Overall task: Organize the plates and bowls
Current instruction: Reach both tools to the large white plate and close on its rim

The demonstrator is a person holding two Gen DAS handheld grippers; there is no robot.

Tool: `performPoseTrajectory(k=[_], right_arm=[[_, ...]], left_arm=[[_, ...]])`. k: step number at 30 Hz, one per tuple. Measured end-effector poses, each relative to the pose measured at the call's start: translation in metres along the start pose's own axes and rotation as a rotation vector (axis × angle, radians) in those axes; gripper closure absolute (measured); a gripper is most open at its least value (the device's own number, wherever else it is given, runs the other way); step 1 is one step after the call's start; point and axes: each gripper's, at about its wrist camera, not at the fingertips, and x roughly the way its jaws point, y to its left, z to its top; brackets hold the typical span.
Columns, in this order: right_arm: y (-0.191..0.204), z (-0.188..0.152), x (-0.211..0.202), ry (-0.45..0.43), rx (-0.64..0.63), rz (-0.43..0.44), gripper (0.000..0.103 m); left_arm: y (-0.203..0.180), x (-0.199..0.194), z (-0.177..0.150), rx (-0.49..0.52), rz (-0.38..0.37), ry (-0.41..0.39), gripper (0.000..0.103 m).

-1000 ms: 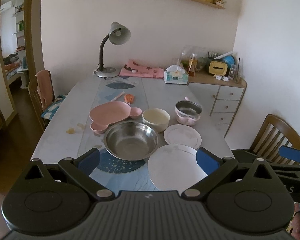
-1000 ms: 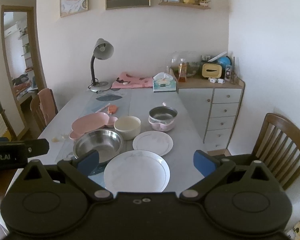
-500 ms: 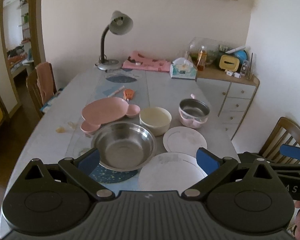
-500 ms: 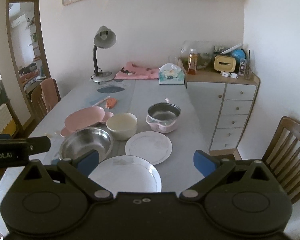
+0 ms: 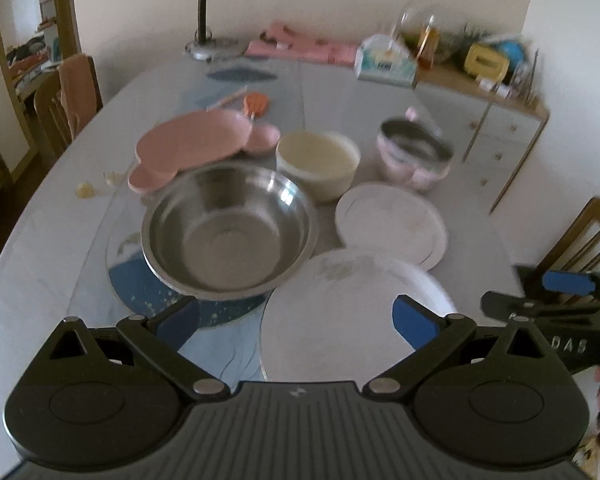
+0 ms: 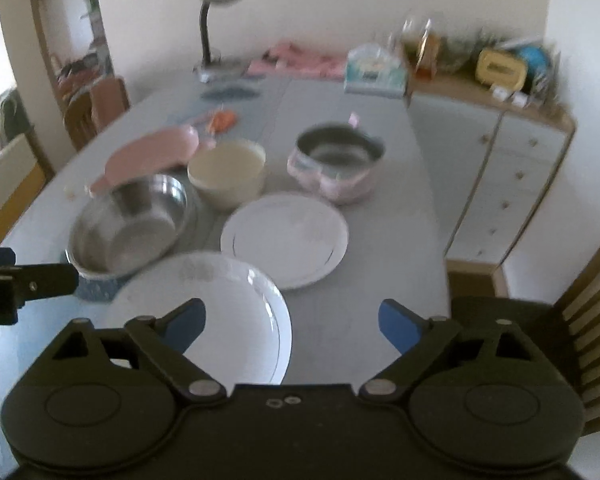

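Mouth-up, a large round white plate [image 6: 204,312] lies at the table's [image 6: 360,320] near edge, bare tabletop at its 3 o'clock. The right gripper [image 6: 292,320], jaws wide but closing on nothing, hovers above it; the left gripper [image 5: 296,316] gapes empty, the steel bowl [image 5: 228,228] apparently touching at 10 o'clock.

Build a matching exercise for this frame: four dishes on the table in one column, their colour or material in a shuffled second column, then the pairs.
Things:
1. large bowl
2. small bowl
3. divided plate
4. near plate

Colours:
A. white
B. pink
C. bare steel
D. cream

Pairs: 1-C, 2-D, 3-B, 4-A
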Motion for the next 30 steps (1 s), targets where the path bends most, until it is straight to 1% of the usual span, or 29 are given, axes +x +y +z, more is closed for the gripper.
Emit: performPoseTrajectory(k=[2, 3, 5, 6, 8, 9, 10, 12, 14, 17, 19, 21, 22, 23, 24, 26, 27, 28, 29, 30], right_arm=[[-0.006, -0.001, 0.019, 0.051, 0.013, 0.027, 0.02], [-0.01, -0.002, 0.027, 0.075, 0.024, 0.038, 0.021], [-0.017, -0.003, 0.042, 0.127, 0.054, 0.063, 0.028], [-0.019, -0.004, 0.047, 0.146, 0.064, 0.078, 0.029], [-0.022, -0.004, 0.056, 0.17, 0.072, 0.094, 0.033], [-0.023, -0.005, 0.059, 0.181, 0.072, 0.1, 0.034], [-0.023, -0.005, 0.063, 0.188, 0.067, 0.104, 0.037], [-0.023, -0.004, 0.068, 0.203, 0.059, 0.112, 0.039], [-0.022, -0.004, 0.074, 0.215, 0.049, 0.123, 0.043], [-0.021, -0.001, 0.08, 0.228, 0.04, 0.13, 0.044], [-0.021, -0.001, 0.082, 0.232, 0.034, 0.137, 0.045], [-0.023, 0.0, 0.086, 0.237, 0.033, 0.141, 0.047], [-0.023, 0.0, 0.087, 0.24, 0.032, 0.142, 0.049], [-0.024, 0.0, 0.088, 0.245, 0.033, 0.143, 0.052], [-0.023, 0.0, 0.09, 0.249, 0.034, 0.146, 0.053], [-0.023, 0.0, 0.093, 0.258, 0.032, 0.156, 0.059], [-0.022, -0.001, 0.094, 0.263, 0.03, 0.159, 0.06], [-0.022, -0.001, 0.095, 0.267, 0.031, 0.162, 0.064], [-0.021, -0.001, 0.096, 0.272, 0.032, 0.168, 0.068], [-0.021, -0.002, 0.097, 0.274, 0.034, 0.17, 0.069]], left_arm=[[0.003, 0.017, -0.003, -0.007, 0.008, 0.042, 0.001], [0.005, 0.023, -0.004, -0.014, 0.007, 0.054, 0.001], [0.01, 0.037, -0.007, -0.04, 0.008, 0.087, 0.001], [0.013, 0.044, -0.008, -0.06, 0.003, 0.107, 0.001], [0.019, 0.055, -0.011, -0.095, -0.005, 0.143, 0.009], [0.02, 0.06, -0.013, -0.102, 0.002, 0.162, 0.009], [0.021, 0.064, -0.014, -0.108, 0.012, 0.176, 0.009], [0.024, 0.072, -0.017, -0.123, 0.022, 0.203, 0.014], [0.027, 0.077, -0.019, -0.128, 0.022, 0.217, 0.021], [0.027, 0.082, -0.021, -0.127, 0.046, 0.23, 0.023], [0.028, 0.085, -0.021, -0.134, 0.041, 0.239, 0.027], [0.028, 0.087, -0.022, -0.138, 0.042, 0.245, 0.027], [0.028, 0.087, -0.023, -0.137, 0.042, 0.245, 0.032], [0.027, 0.088, -0.023, -0.138, 0.042, 0.248, 0.039], [0.027, 0.09, -0.024, -0.14, 0.039, 0.256, 0.043], [0.027, 0.092, -0.024, -0.146, 0.034, 0.269, 0.055], [0.027, 0.093, -0.025, -0.148, 0.029, 0.27, 0.059], [0.027, 0.093, -0.025, -0.149, 0.02, 0.272, 0.062], [0.027, 0.094, -0.025, -0.149, 0.011, 0.275, 0.063], [0.027, 0.094, -0.026, -0.15, 0.008, 0.276, 0.066]])
